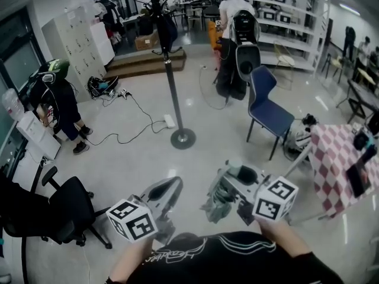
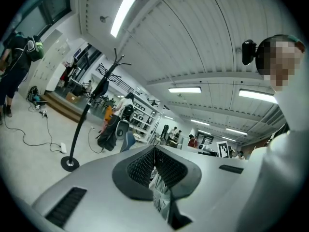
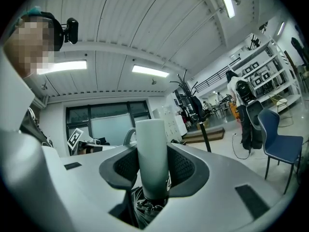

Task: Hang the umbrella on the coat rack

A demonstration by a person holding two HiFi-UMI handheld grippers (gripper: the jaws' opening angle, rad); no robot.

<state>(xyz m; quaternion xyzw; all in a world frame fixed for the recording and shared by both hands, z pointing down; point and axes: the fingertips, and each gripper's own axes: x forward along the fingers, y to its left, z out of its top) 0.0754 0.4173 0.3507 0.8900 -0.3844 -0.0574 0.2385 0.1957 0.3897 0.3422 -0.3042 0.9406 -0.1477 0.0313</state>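
The coat rack [image 1: 172,81] is a black pole on a round base, standing on the floor ahead of me with dark items on its top hooks. It also shows in the left gripper view [image 2: 82,124] and the right gripper view [image 3: 198,115]. My right gripper [image 1: 234,173] [image 3: 152,146] is shut on the pale cylindrical handle [image 3: 152,153] of the folded grey-green umbrella [image 1: 218,201], whose canopy hangs below the jaws. My left gripper [image 1: 172,185] [image 2: 155,151] sits beside it to the left, its jaws closed on a strip of the umbrella's pale cloth [image 2: 159,190].
A blue chair [image 1: 266,108] stands to the right of the rack, and a person with a backpack [image 1: 237,40] behind it. A red-checked table [image 1: 343,164] is at right, a black office chair [image 1: 65,209] at left. A power strip with cables [image 1: 169,121] lies near the rack's base.
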